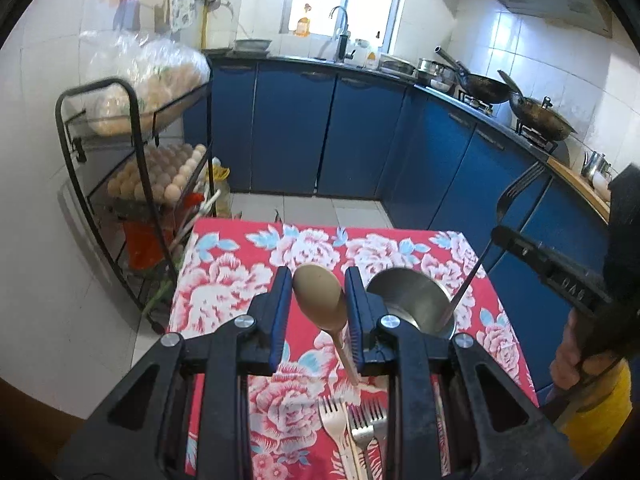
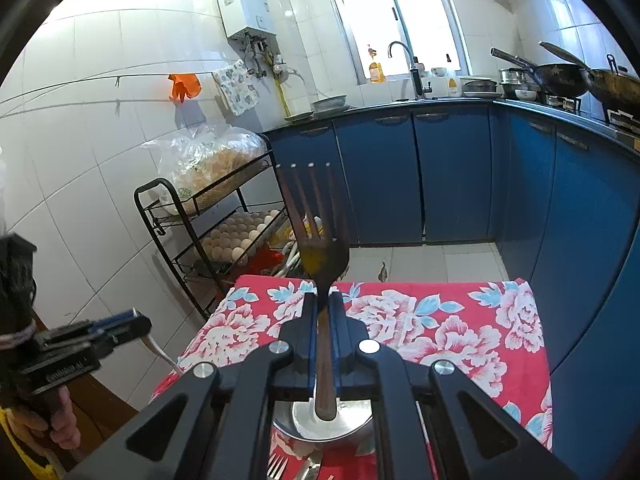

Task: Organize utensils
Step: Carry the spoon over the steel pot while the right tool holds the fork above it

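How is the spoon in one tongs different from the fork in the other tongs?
The wooden spoon is pale tan with a round bowl; the fork is dark with four long tines. The spoon leans against one pad of the left tongs, whose jaws stand wider; the right tongs are clamped tight on the fork. Both are held up above the flowered tablecloth, heads pointing away.

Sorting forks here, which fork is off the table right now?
The dark fork clamped upright in the right hand-held gripper; the pale forks lie flat on the floral cloth.
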The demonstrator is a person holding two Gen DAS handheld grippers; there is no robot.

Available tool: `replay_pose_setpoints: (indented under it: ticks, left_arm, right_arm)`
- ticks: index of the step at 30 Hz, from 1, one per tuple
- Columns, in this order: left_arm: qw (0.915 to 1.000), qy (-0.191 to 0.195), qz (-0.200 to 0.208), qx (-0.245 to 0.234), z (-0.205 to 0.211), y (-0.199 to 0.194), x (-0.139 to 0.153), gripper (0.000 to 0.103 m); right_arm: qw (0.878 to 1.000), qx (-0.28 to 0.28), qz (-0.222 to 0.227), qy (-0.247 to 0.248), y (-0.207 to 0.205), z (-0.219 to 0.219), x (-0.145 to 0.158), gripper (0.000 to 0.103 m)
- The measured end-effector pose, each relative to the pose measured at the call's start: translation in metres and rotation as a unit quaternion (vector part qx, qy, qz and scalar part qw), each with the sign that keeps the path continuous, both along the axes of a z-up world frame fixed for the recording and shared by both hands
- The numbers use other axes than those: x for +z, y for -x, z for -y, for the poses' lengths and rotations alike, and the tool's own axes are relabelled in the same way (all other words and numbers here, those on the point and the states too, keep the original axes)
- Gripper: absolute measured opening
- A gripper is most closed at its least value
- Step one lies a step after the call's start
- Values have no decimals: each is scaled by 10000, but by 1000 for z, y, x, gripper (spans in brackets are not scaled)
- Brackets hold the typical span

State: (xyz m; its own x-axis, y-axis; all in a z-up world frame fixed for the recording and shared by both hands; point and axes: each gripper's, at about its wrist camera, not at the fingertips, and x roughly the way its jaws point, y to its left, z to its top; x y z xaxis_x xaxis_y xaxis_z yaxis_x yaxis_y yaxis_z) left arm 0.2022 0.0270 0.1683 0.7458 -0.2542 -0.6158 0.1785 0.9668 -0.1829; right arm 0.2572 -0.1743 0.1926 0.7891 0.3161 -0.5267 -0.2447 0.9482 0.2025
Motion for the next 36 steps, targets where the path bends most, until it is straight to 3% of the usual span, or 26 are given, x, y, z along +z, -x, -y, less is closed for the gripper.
replay_pose_setpoints:
  ticks: [6, 25, 36]
  left_arm:
    - [9998, -47, 191, -77, 15, -11, 19, 20]
    - [9993, 18, 219, -309, 57, -45, 29, 20]
    - [9985, -396, -158, -355, 78, -59, -15, 19]
  right_arm:
    - [10000, -47, -18, 17, -1, 3, -3, 7]
    - [9992, -240, -324, -50, -15, 26, -33, 7]
    - [9986, -251, -459, -42, -24, 29, -47, 7]
